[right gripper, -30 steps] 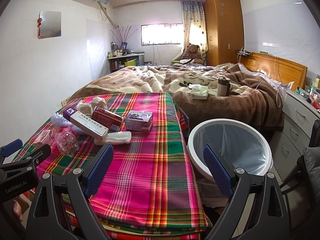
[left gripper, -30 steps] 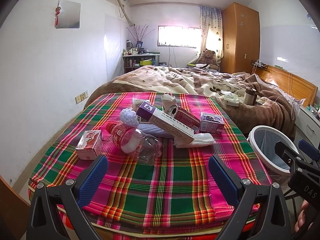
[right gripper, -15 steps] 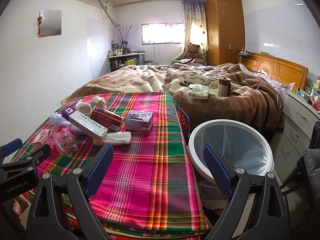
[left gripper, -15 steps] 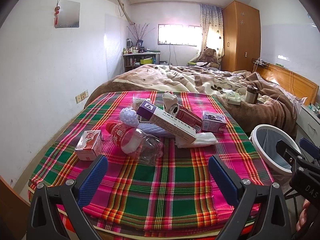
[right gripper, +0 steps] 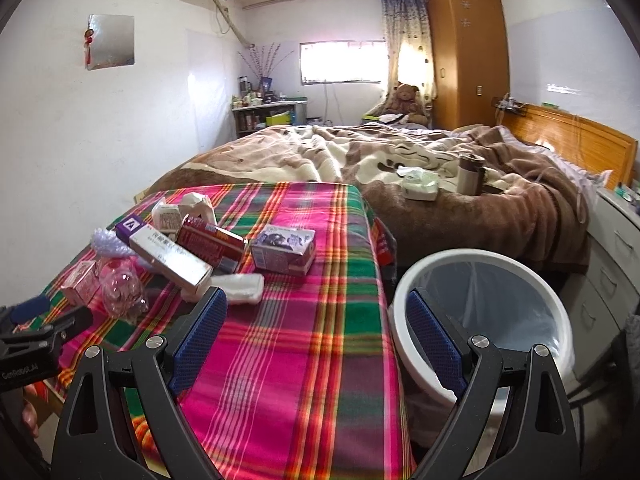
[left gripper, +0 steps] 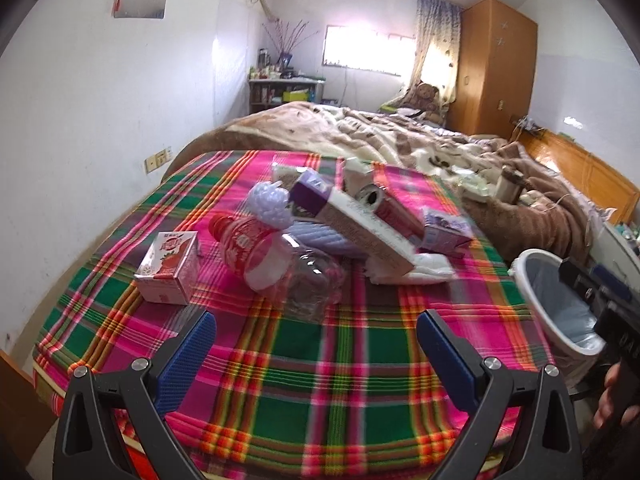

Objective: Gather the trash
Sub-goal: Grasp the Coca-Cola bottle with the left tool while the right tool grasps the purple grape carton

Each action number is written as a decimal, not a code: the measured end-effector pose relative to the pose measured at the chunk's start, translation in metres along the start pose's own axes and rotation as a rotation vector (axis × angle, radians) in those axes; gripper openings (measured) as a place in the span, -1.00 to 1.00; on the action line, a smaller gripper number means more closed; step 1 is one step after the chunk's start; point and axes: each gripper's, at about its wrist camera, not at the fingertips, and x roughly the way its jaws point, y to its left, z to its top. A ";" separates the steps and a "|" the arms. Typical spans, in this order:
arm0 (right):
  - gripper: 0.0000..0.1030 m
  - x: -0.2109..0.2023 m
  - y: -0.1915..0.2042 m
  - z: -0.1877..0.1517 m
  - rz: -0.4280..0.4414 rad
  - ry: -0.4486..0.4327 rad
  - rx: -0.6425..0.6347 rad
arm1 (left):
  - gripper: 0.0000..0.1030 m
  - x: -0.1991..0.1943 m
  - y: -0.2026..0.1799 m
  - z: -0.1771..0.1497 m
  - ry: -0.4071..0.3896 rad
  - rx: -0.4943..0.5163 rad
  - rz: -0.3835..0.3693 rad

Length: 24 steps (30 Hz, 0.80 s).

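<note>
A heap of trash lies on the plaid cloth: a crushed clear bottle with a red label, a small red carton, a long white and purple box, a purple carton and a white foam piece. My left gripper is open, just short of the bottle. In the right wrist view the same heap shows at left, with the long box and purple carton. My right gripper is open over the cloth's right edge, beside the white bin.
The lined white bin stands off the cloth's right side. Behind lies a bed with a brown blanket, a flask and a tissue pack on it. White drawers stand at right, a wall at left.
My left gripper has moved forward toward the bottle and swung a little left; the heap looks larger. My right gripper has crept forward slightly. Both stay open.
</note>
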 end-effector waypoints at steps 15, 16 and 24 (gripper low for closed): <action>0.80 0.086 -0.004 0.028 0.076 0.159 -0.030 | 0.83 0.052 0.032 0.026 0.068 -0.152 0.004; 0.81 0.090 -0.003 0.030 0.082 0.167 -0.034 | 0.81 0.056 0.034 0.028 0.071 -0.160 0.001; 0.80 0.113 0.014 0.040 0.135 0.181 -0.126 | 0.70 0.088 0.048 0.035 0.136 -0.228 -0.021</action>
